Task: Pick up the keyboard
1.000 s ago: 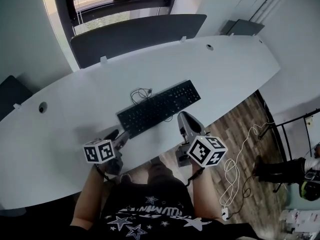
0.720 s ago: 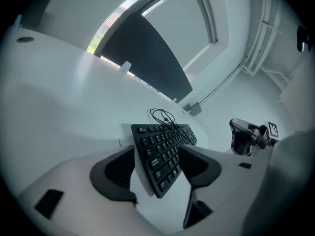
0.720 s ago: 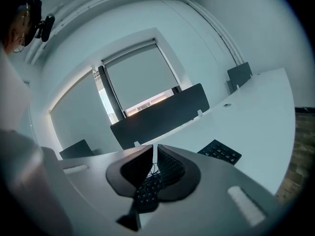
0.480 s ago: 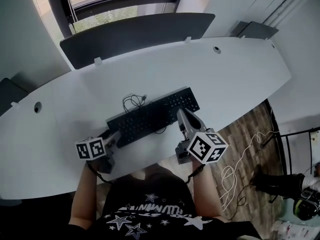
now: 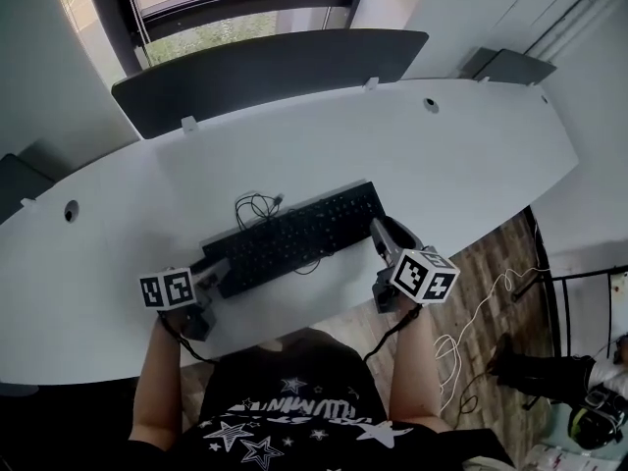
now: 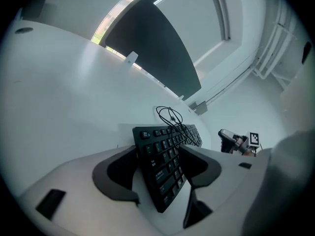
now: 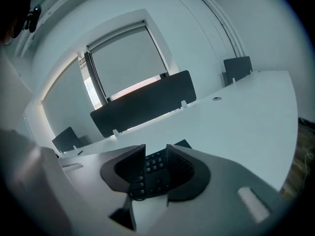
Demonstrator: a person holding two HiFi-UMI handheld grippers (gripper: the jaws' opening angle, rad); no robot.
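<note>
A black keyboard (image 5: 294, 235) lies slantwise on the white tabletop (image 5: 442, 155), close to its near edge. My left gripper (image 5: 218, 273) has jaws that have just been opening wide and straddle the keyboard's left end without pressing. My right gripper (image 5: 385, 235) has jaws that have just opened partway around the right end, seemingly not gripping.

Left gripper (image 6: 158, 152): jaws apart and just been opening, with the keyboard's near end between them, not clamped.
Keyboard (image 6: 167, 157): black, lying on the counter, stretching away from the gripper.
Cable (image 6: 170, 116): loose black loops just beyond the keyboard.
Counter (image 6: 64, 92): white, curved.
Divider panel (image 6: 152, 48): dark, upright along the counter's far edge.
</note>
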